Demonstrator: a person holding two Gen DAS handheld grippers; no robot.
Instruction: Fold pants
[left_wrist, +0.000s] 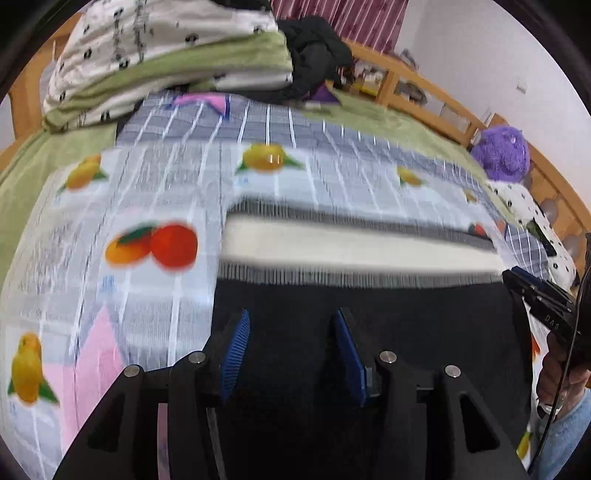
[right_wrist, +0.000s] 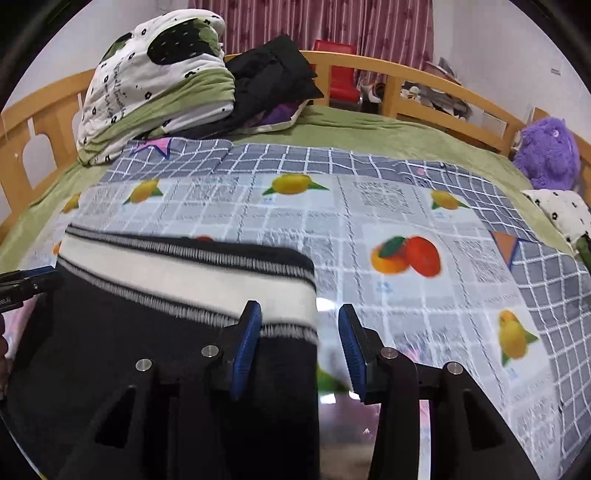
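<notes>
Black pants (left_wrist: 362, 306) with a white and grey-striped waistband (left_wrist: 362, 243) lie flat on a fruit-print sheet (left_wrist: 155, 192) on the bed. My left gripper (left_wrist: 291, 328) is open over the black cloth just below the waistband, with nothing between its blue pads. In the right wrist view the pants (right_wrist: 155, 332) fill the lower left, and my right gripper (right_wrist: 299, 325) is open at the waistband's (right_wrist: 192, 280) right corner, its left pad over the cloth and its right pad over the sheet (right_wrist: 424, 314). The other gripper shows at each view's edge.
A pile of folded bedding (right_wrist: 155, 88) and black clothing (right_wrist: 273, 81) sits at the head of the bed. A purple plush toy (right_wrist: 546, 151) lies at the right. A wooden rail (right_wrist: 424, 85) rings the green bedspread (right_wrist: 369, 133).
</notes>
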